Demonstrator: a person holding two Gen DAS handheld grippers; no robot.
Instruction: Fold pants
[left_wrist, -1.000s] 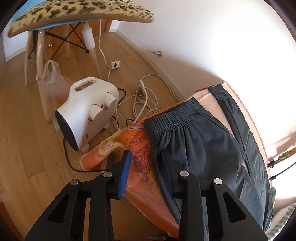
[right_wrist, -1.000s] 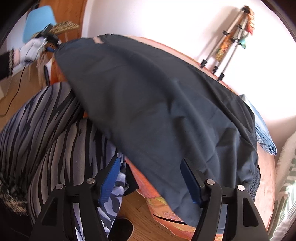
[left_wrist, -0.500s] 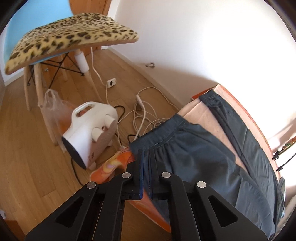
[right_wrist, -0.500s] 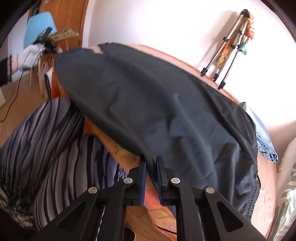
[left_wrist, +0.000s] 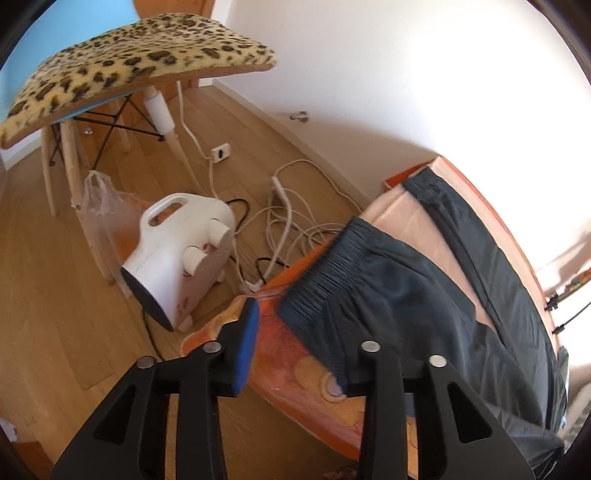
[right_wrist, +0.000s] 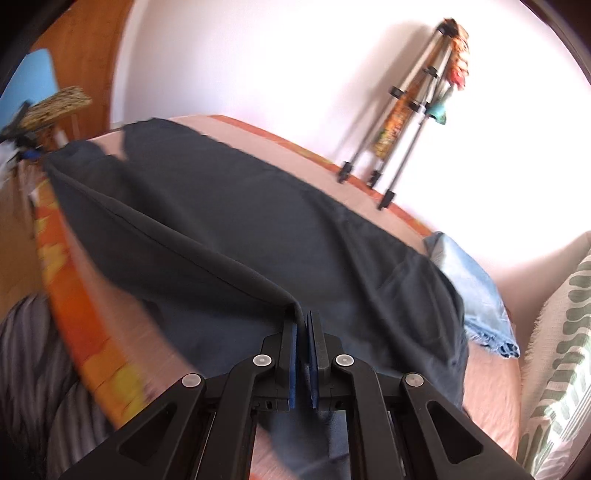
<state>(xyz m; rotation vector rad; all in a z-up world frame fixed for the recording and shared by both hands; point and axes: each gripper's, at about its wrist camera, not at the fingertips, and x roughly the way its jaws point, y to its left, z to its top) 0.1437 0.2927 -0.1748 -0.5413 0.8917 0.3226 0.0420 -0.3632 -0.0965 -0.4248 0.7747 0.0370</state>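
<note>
Right wrist view: right gripper (right_wrist: 303, 325) is pinched on a raised fold of the dark pants (right_wrist: 229, 221), which lie spread across the pink bedcover (right_wrist: 484, 391); the near bed edge is smeared with blur. Left wrist view: left gripper (left_wrist: 295, 332), jaws just opening, stands apart at the elastic waistband (left_wrist: 332, 266); its right fingertip is hidden, seemingly under the cloth.
</note>
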